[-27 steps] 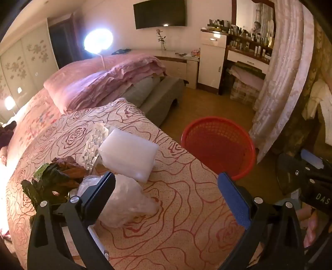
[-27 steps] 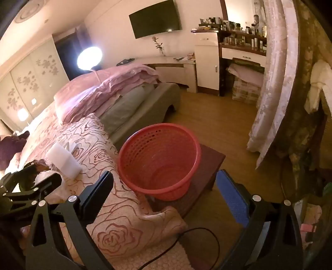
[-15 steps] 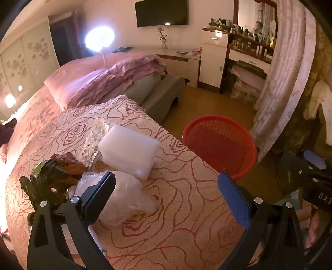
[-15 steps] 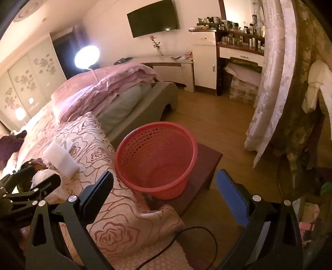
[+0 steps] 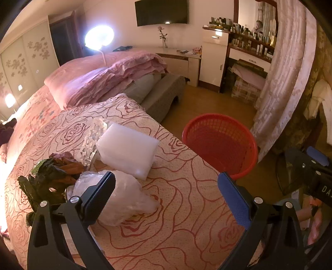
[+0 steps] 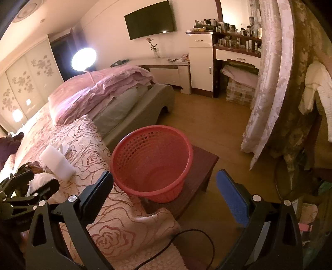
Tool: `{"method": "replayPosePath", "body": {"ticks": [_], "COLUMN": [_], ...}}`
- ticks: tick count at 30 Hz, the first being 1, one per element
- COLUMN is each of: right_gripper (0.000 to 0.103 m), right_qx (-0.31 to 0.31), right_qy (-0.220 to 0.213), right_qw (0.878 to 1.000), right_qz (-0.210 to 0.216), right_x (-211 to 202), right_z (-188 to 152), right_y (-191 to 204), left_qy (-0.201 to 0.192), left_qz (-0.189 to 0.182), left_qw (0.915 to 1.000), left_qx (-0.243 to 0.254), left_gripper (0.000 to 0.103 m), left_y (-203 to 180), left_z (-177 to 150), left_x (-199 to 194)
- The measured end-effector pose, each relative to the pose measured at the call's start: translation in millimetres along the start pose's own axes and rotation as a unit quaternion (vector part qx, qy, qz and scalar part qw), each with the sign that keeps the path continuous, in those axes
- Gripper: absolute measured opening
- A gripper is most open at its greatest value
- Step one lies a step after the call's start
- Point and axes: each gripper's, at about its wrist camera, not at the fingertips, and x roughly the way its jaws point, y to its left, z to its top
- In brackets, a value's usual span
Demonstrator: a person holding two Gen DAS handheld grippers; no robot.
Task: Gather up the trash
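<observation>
So both tongs gape wide, holding nothing
left tongs [image 5: 166,187] over crumpled plastic bag [image 5: 124,197] on bed [image 5: 186,218]; right tongs [image 6: 164,184] near red basket [image 6: 151,164]

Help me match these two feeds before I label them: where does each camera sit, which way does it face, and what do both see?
Left wrist: rides the left gripper above the bedspread, facing the crumpled plastic bag, white foam block and dried leaves; its open fingers and the right gripper show.
Right wrist: rides the right gripper past the bed's edge, facing the empty red basket on a low wooden table; its open fingers and the left gripper show.
Shared: basket, foam block, bag, bedspread, wall TV.
</observation>
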Motion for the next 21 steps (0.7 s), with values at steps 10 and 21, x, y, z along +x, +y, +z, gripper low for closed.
{"method": "replayPosePath", "body": {"ticks": [10,21], "right_gripper": [0.096,0.096], "right_qx": [0.000,-0.003], "right_qy": [0.000,0.003], "right_qw": [1.000,1.000], "right_qz": [-0.001,-0.002], "right_x": [1,5], "right_z": [-1,-1], "right_y": [0,-1], "left_qy": [0.005,0.008], "left_qz": [0.002,0.004], "left_qw": [1.0000,1.0000], "left_qx": [-0.002,-0.003], "left_gripper": [0.095,0.095], "left_y": [1,4], "left_z": [-2,0], "left_x": [6,12]}}
